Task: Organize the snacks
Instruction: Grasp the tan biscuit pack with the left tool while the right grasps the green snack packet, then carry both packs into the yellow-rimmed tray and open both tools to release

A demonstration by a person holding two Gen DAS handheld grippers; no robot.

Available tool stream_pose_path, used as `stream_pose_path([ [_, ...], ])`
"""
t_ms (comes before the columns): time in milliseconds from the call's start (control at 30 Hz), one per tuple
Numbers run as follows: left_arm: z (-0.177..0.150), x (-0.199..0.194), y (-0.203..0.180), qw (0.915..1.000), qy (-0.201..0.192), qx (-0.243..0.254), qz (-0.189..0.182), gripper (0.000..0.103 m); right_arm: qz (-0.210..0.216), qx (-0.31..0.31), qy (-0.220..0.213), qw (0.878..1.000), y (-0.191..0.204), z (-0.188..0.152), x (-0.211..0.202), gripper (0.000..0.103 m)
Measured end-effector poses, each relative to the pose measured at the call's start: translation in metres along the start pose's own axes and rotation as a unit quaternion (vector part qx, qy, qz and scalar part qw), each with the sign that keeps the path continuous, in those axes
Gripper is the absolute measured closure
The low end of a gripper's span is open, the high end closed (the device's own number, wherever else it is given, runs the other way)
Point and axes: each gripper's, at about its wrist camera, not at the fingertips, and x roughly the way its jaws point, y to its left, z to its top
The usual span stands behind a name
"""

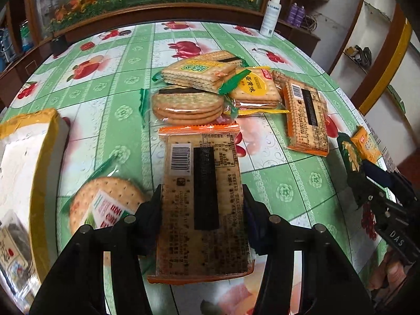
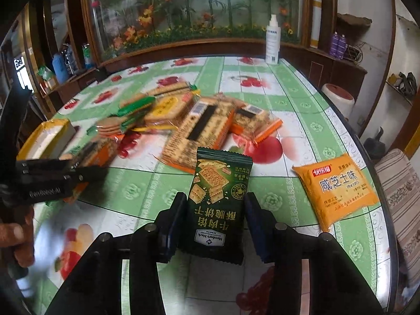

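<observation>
Cracker pack (image 1: 202, 204) lengthwise in left claw (image 1: 202, 197)

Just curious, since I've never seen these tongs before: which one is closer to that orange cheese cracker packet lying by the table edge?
Right. The right tongs, clamped on a dark green packet, sit just beside the orange packet. The left tongs hold a barcode cracker pack farther across the table.

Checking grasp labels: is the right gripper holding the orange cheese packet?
No. The right gripper clamps a dark green cracker packet; the orange cheese packet lies on the table beside it.
</observation>
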Motion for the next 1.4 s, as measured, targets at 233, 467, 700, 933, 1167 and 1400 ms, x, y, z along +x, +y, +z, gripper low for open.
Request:
stream_pose_path([
  [233, -0.011, -0.026, 0.005, 0.9989, -0.037, -0.017, 0.023, 0.051, 0.022, -0.004, -0.01, 1.0, 0.012, 0.003, -0.01, 0.056],
  [467, -0.016, -0.055, 0.016, 0.9961, -0.069, -0.034, 0.043, 0.051, 0.048, -0.017, -0.022, 0.998, 0.031, 0.008, -0.023, 0.057],
  [700, -0.025, -0.083, 0.045, 0.991, -0.095, -0.064, 0.07, 0.051, 0.084, -0.042, -0.029, 0.995, 0.066, 0.018, -0.027, 0.057],
  [933, -0.038, -0.104, 0.086, 0.9827, -0.113, -0.102, 0.106, 0.051, 0.124, -0.077, -0.031, 0.989, 0.115, 0.031, -0.023, 0.057],
  [1167, -0.052, -0.122, 0.133, 0.9706, -0.128, -0.149, 0.14, 0.051, 0.172, -0.127, -0.032, 0.976, 0.184, 0.042, -0.017, 0.057],
  [1400, -0.07, -0.131, 0.186, 0.9567, -0.131, -0.201, 0.165, 0.051, 0.216, -0.164, -0.027, 0.962, 0.249, 0.056, -0.005, 0.057],
])
